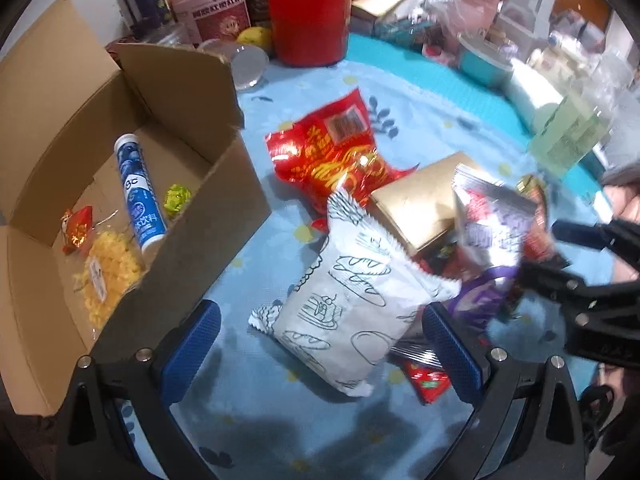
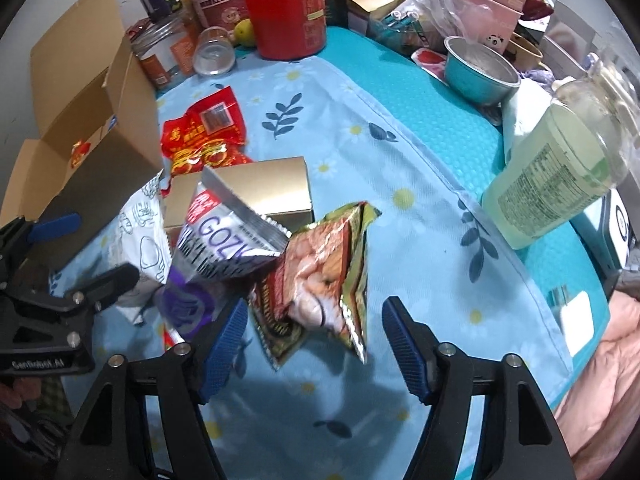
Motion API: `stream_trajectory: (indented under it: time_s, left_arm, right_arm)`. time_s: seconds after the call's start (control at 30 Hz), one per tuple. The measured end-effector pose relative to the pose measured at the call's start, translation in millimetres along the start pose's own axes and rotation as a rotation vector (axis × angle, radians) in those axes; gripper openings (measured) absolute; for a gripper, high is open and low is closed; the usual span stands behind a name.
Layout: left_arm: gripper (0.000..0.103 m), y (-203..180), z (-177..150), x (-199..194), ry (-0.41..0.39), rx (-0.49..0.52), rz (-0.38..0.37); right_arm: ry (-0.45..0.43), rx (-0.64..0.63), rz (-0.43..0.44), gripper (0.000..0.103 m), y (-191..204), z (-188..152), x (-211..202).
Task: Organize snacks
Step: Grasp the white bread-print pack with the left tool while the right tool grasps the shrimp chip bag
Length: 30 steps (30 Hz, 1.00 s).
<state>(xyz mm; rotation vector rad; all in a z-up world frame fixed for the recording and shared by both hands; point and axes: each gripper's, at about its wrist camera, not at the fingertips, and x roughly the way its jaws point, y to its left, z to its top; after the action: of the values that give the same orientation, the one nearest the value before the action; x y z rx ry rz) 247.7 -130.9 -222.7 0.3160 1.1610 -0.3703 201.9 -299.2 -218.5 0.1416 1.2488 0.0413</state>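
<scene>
On the blue cloth [image 1: 304,92], with the cardboard box [image 1: 200,240] at nine o'clock, both grippers hung empty with jaws apart, the left gripper [image 1: 320,344] over the white packet [image 1: 352,300], the right gripper [image 2: 316,340] over the nut packet [image 2: 320,272]; each needed squaring before squeezing.

Showing one open cardboard box [image 1: 120,128], holding four things: one blue tube [image 1: 140,192], one clear bag of yellow pieces [image 1: 108,276], one small red wrapped sweet [image 1: 76,228] and one small green wrapped sweet [image 1: 178,198]. Lying on the flowered blue cloth [image 2: 360,160], five packets: one white packet with line drawings [image 1: 348,308], one large red packet [image 1: 332,152], one silver and purple packet [image 2: 224,240], one brown and green packet [image 2: 320,276] and one small red sachet [image 1: 428,380]. Resting among them, one gold box [image 1: 424,208]. Standing behind, one red canister [image 1: 308,12], one pink-lidded canister [image 1: 214,4], one teal bowl [image 2: 480,72], one clear bottle of pale liquid [image 2: 560,168], one clear cup on its side [image 2: 214,54] and one yellow fruit [image 2: 245,32].
</scene>
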Motion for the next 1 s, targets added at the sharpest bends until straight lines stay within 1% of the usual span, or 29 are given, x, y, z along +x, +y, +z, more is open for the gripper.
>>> stream_trajectory:
  time_s: [0.2,0.37,0.43,0.47,0.5,0.53,0.57,0.67,0.73,0.8,0.9,1.0]
  left_arm:
    - [0.103,7,2,24,0.042,-0.027,-0.031]
    - [0.102,8,4,28,0.017,-0.028,-0.021]
    - [0.093,8,4,28,0.009,-0.031,-0.025]
    - [0.077,8,4,29,0.015,-0.042,-0.033]
    - [0.064,9,5,31,0.028,-0.053,-0.043]
    - [0.063,10,4,31,0.035,-0.074,-0.057]
    - [0.060,13,4,31,0.047,-0.100,-0.076]
    - [0.058,19,2,29,0.077,-0.156,-0.094]
    - [0.058,20,-3,26,0.088,-0.172,-0.097]
    - [0.058,20,-12,22,0.102,-0.184,-0.100]
    - [0.058,20,-28,18,0.145,-0.219,-0.110]
    - [0.057,19,-45,9,0.159,-0.248,-0.108]
  right_arm:
    - [0.010,-0.040,0.005,0.071,4,5,16]
    - [0.016,-0.055,0.007,0.071,8,6,24]
    - [0.025,-0.051,0.010,0.070,9,6,27]
    - [0.026,-0.047,0.018,0.067,9,5,28]
    - [0.020,-0.038,0.022,0.065,8,5,27]
    - [0.014,-0.034,0.023,0.060,7,5,26]
    - [0.010,-0.033,0.027,0.051,7,5,25]
    - [0.002,-0.038,0.026,0.047,7,3,22]
    - [-0.002,-0.045,0.023,0.046,7,0,19]
    - [0.001,-0.033,0.028,0.046,5,-3,17]
    - [0.011,-0.026,0.027,0.046,4,-12,14]
    - [0.028,-0.023,0.023,0.046,6,-22,9]
